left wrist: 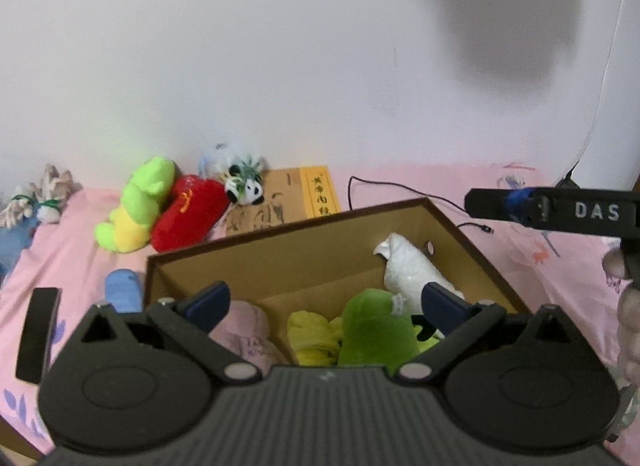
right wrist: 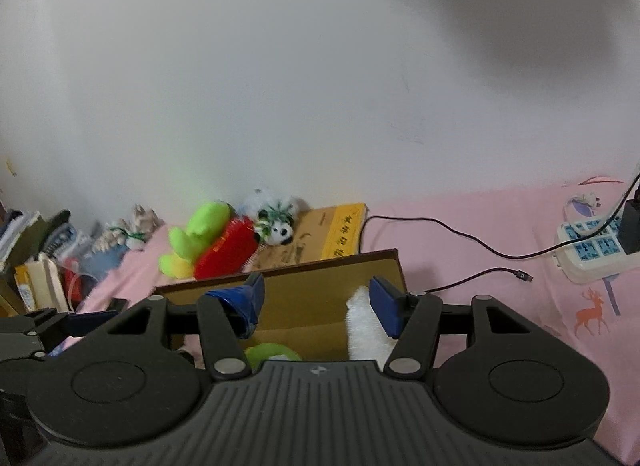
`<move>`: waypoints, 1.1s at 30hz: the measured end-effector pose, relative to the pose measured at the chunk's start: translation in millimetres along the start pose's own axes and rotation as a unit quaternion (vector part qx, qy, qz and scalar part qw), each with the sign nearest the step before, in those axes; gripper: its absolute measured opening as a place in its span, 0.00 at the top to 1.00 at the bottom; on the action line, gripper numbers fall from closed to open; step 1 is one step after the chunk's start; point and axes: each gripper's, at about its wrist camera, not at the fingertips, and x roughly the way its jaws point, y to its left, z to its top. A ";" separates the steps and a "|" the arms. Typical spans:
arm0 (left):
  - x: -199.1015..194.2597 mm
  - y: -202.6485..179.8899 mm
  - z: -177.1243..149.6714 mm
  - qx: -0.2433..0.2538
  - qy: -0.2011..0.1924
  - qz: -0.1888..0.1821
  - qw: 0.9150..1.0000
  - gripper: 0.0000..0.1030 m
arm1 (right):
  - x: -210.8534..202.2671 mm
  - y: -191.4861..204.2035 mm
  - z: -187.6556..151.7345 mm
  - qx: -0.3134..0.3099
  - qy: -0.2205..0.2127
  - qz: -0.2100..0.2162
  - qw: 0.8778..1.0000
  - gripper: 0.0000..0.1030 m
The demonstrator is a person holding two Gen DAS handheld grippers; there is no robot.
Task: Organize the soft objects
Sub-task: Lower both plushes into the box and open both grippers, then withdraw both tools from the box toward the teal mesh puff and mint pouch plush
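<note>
On the pink bedsheet (left wrist: 80,242), going from the left along the wall, lie the toys not yet boxed: a lime-green plush (left wrist: 134,205) leaning against a red plush cushion (left wrist: 188,211), then a small panda plush (left wrist: 246,185) resting on the corner of a yellow-spined book (left wrist: 298,195). A blue soft piece (left wrist: 122,290) sits just beside the left wall of the cardboard box (left wrist: 288,250). Inside the box are a pink soft item (left wrist: 248,332), a yellow one (left wrist: 312,340), a green plush (left wrist: 378,332) and, furthest right, a white plush (left wrist: 412,274). The left gripper (left wrist: 326,304) hangs over the box with its jaws spread wide and nothing between them; the right gripper (right wrist: 318,300) is likewise wide open and empty, the white plush showing just behind its right finger, though contact cannot be judged. These toys look light and squashy, so they should yield under the pads and not slip or break; a pinch across a narrow limb, or deep into the bulk of the green plush, would likely hold best. The red cushion is broad and is probably best taken by an edge.
</note>
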 end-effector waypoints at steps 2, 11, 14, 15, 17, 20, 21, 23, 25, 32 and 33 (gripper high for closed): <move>-9.7 -0.7 0.0 0.001 -0.004 0.009 1.000 0.02 | -8.7 4.1 -3.1 0.006 -0.004 0.005 1.000 0.58; -47.6 -3.8 -7.6 0.006 -0.015 0.032 0.999 0.01 | -40.0 20.0 -27.3 0.028 -0.035 0.027 0.999 0.58; -57.7 -5.2 -12.4 0.007 -0.015 0.037 0.999 0.01 | -49.5 24.6 -34.6 0.033 -0.042 0.028 0.998 0.58; -60.0 -5.3 -14.3 0.006 -0.015 0.036 0.999 0.01 | -52.7 25.5 -36.9 0.037 -0.044 0.029 0.998 0.58; -65.1 -6.7 -17.8 0.008 -0.015 0.036 0.999 0.01 | -58.4 27.0 -41.4 0.047 -0.045 0.037 0.997 0.58; -73.6 -10.7 -24.4 0.017 -0.019 0.034 0.999 0.01 | -68.0 29.1 -49.4 0.058 -0.045 0.045 0.996 0.59; -76.6 -12.0 -26.9 0.018 -0.020 0.033 0.999 0.01 | -71.5 30.1 -52.2 0.061 -0.045 0.047 0.996 0.59; -82.2 -14.0 -32.4 0.018 -0.017 0.027 0.999 0.01 | -78.9 33.0 -58.5 0.062 -0.049 0.048 0.996 0.60; -87.3 -16.1 -37.9 0.018 -0.013 0.017 1.000 0.01 | -85.3 34.7 -64.5 0.064 -0.049 0.053 0.995 0.61; -101.2 -20.3 -64.0 0.010 -0.008 -0.005 1.000 0.01 | -111.3 34.0 -86.7 0.095 -0.037 0.078 0.992 0.62; -102.1 -20.2 -68.8 0.008 -0.005 -0.010 1.000 0.01 | -115.9 33.1 -91.4 0.099 -0.035 0.083 0.991 0.62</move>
